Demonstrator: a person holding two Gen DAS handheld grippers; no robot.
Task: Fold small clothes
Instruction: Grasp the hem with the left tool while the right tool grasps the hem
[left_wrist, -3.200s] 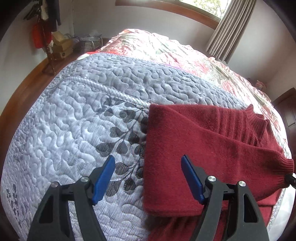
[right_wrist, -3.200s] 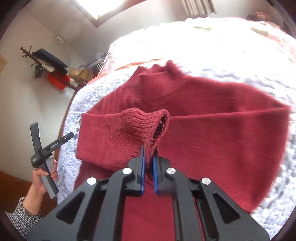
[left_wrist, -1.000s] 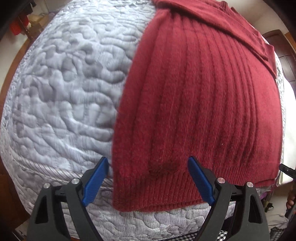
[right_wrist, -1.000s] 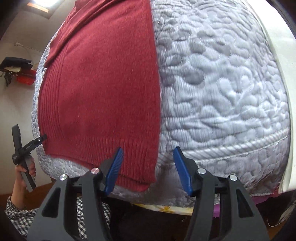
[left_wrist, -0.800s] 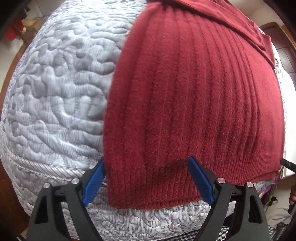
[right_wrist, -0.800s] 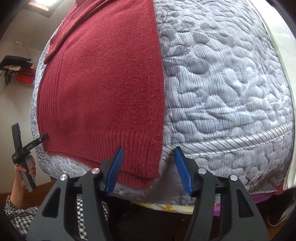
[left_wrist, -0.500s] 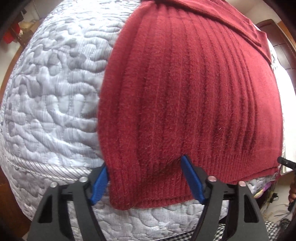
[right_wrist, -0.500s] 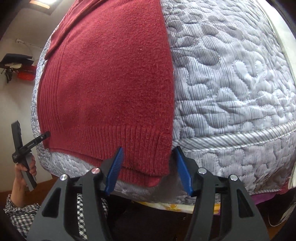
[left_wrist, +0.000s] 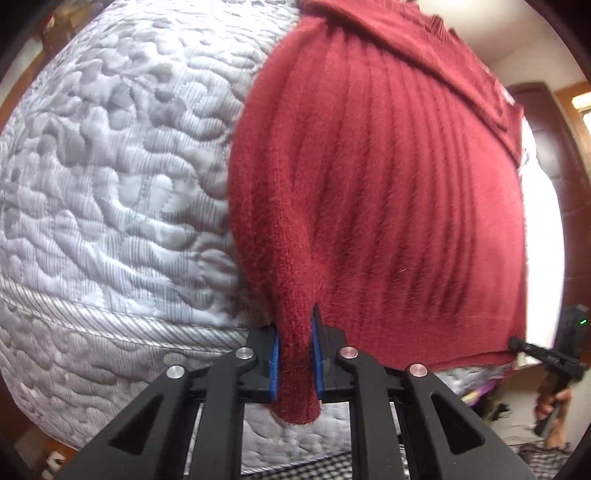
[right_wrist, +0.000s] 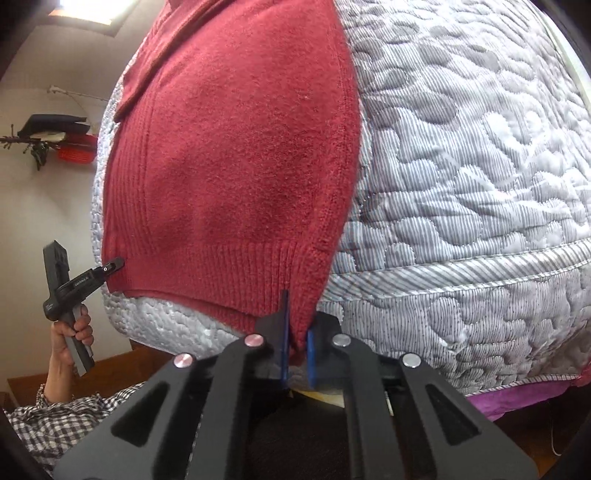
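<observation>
red sweater (left_wrist: 388, 184) hem corners pinched, each hand-held gripper's tips buried

Bare grey quilt (left_wrist: 110, 192) lies open on both sides of the red sweater (left_wrist: 388, 192); nothing stands there.

Left gripper (left_wrist: 295, 347): matte black plastic body, two angular arms with triangular cut-outs, blue pads (left_wrist: 273, 363) lining the inner faces of both fingers. Four round silver screws across the linkage, two per side. Right gripper (right_wrist: 296, 350): same build, black frame, blue pads (right_wrist: 311, 356), four silver screw heads. From the right wrist view the left unit's handle shows side-on: black bar-shaped grip with small white lettering, too small to read. In the left wrist view the right unit carries a small green LED (left_wrist: 583, 321). Sleeve (right_wrist: 55, 417): black-and-white check fabric.
</observation>
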